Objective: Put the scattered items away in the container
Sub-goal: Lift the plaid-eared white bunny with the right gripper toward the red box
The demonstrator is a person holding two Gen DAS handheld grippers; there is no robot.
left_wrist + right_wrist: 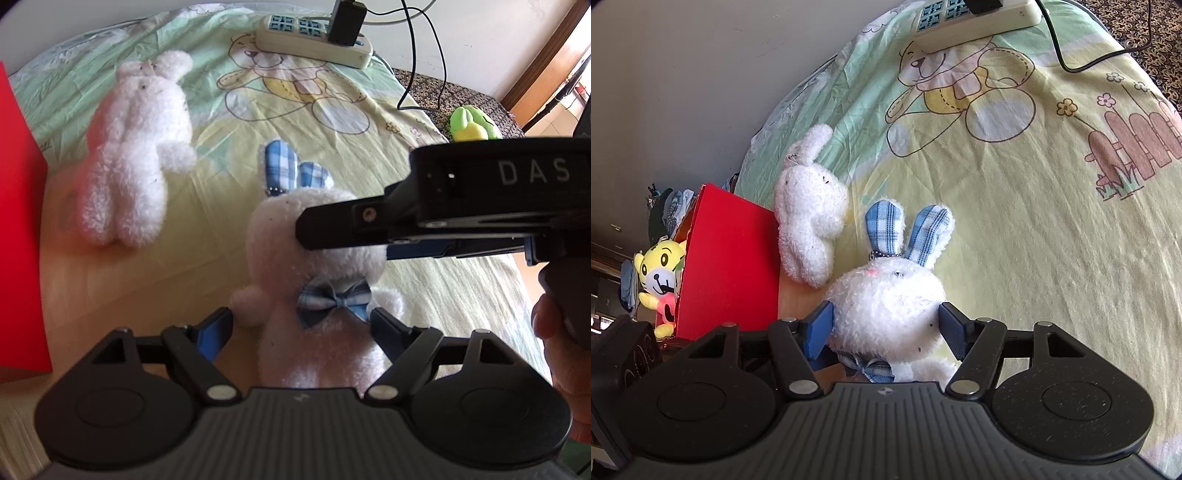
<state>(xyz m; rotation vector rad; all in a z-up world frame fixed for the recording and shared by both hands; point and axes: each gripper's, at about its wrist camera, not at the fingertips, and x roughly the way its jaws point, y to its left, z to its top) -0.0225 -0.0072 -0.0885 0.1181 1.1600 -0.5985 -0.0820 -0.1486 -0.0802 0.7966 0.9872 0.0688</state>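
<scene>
A white plush bunny with blue plaid ears and a bow tie [314,273] lies on the cartoon bed sheet [1052,240]. My left gripper [301,321] is open, its fingers either side of the bunny's body at the bow tie. From the right, my right gripper [314,236] reaches over the head and hides the face. In the right wrist view the right gripper [886,325] is shut on the bunny's head [886,302], both pads pressing into the fur. A second, all-white fluffy bunny [136,158] [809,221] lies beside the red container [18,221] [731,266].
A yellow tiger toy [661,280] sits inside the red container. A power strip [314,40] with a black plug and cables lies at the far end of the sheet. A green and yellow toy [472,123] rests on the dark patterned cover. A person's hand [561,350] holds the right gripper.
</scene>
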